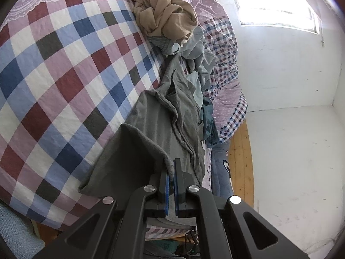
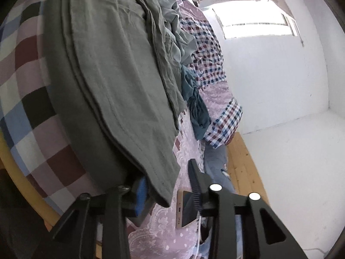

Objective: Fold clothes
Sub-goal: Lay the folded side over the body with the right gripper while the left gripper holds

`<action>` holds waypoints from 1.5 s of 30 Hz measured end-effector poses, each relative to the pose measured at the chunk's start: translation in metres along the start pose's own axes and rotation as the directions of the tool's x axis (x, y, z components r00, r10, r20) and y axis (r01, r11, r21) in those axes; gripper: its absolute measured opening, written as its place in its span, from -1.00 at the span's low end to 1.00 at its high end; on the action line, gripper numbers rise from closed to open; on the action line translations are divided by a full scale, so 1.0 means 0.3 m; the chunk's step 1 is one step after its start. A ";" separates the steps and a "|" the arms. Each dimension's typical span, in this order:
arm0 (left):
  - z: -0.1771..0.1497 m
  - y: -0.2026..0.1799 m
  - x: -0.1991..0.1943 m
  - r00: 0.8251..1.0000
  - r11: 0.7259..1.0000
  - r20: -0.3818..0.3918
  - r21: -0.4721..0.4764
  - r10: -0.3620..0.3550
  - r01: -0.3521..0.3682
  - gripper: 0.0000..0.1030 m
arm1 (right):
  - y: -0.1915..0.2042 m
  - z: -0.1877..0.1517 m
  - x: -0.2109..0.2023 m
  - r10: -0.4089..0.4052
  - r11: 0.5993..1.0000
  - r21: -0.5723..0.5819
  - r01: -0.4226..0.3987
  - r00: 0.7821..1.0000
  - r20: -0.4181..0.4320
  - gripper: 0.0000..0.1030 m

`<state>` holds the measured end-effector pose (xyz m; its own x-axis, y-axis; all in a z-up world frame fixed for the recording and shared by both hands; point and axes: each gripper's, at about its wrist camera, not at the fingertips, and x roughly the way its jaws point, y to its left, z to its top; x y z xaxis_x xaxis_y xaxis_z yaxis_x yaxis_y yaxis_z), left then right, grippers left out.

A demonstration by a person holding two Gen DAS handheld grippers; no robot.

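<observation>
Left tongs (image 1: 171,173): pinched narrow on a folded edge of the grey garment (image 1: 138,151), lower centre of frame.
Right tongs (image 2: 172,185): spread wide, grey garment (image 2: 112,82) hem draped over the left finger.
Grey garment: stretched across the checked bedsheet (image 1: 54,75).
Beige clothes (image 1: 163,10): heaped at upper centre.
Phone (image 2: 183,209): lower centre, on lace cover.

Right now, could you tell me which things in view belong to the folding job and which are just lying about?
Job:
- grey garment, pinched in the left claw
- right claw, open at the garment's edge
- tan garment, crumpled
- bluish clothes pile

Lying about:
- phone on the lace cover
- checked quilt
</observation>
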<state>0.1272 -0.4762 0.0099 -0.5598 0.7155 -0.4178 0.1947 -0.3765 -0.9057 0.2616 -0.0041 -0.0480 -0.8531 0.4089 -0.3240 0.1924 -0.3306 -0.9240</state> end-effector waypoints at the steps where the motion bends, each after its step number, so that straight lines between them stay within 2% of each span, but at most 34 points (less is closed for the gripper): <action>1: 0.000 0.000 0.001 1.000 1.000 0.000 0.001 0.002 -0.002 -0.97 | -0.008 -0.001 0.009 0.004 1.000 0.015 -0.004 1.000 -0.010 -0.66; 2: 0.000 -0.001 0.003 1.000 1.000 0.000 0.002 0.005 -0.005 -0.97 | -0.016 -0.001 0.018 0.009 1.000 0.030 -0.008 1.000 -0.021 -0.87; 5: -0.001 -0.004 0.003 1.000 1.000 0.003 0.007 0.012 -0.012 -0.97 | -0.047 0.001 0.020 0.010 0.997 0.078 -0.008 1.000 -0.023 -0.96; 11: 0.003 -0.014 -0.011 1.000 1.000 0.025 0.026 0.005 -0.006 -0.97 | -0.140 0.029 0.003 0.000 0.984 0.181 0.002 1.000 -0.009 -0.97; 15: 0.033 -0.012 0.004 0.999 0.998 0.030 -0.041 -0.045 0.046 -0.98 | -0.240 0.064 0.031 0.002 0.969 0.246 -0.002 1.000 0.001 -0.97; 21: 0.120 -0.085 0.014 0.994 0.998 0.095 -0.012 -0.060 0.061 -0.98 | -0.390 0.122 0.097 0.010 0.949 0.314 -0.016 1.000 0.022 -0.97; 26: 0.230 -0.173 0.041 0.987 0.998 0.149 0.027 -0.053 0.050 -0.98 | -0.488 0.203 0.210 0.062 0.936 0.345 -0.073 0.997 0.042 -0.97; 35: 0.488 -0.325 0.183 0.976 0.995 0.215 0.077 0.041 -0.059 -0.98 | -0.602 0.363 0.557 0.195 0.905 0.378 -0.194 0.980 0.036 -0.97; 39: 0.584 -0.359 0.306 0.971 0.988 0.215 0.086 0.105 -0.126 -0.97 | -0.630 0.405 0.712 0.224 0.893 0.397 -0.212 0.974 0.017 -0.97; 45: 0.702 -0.408 0.477 0.954 0.970 0.239 0.118 0.181 -0.214 -0.97 | -0.653 0.497 0.919 0.243 0.892 0.394 -0.219 0.970 -0.011 -0.97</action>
<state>-0.1464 -0.4517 0.0762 -0.6910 0.4740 -0.5458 0.2138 -0.5872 -0.7807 -0.0835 0.0465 0.0741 -0.7751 0.3259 -0.5413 0.1674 -0.7202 -0.6733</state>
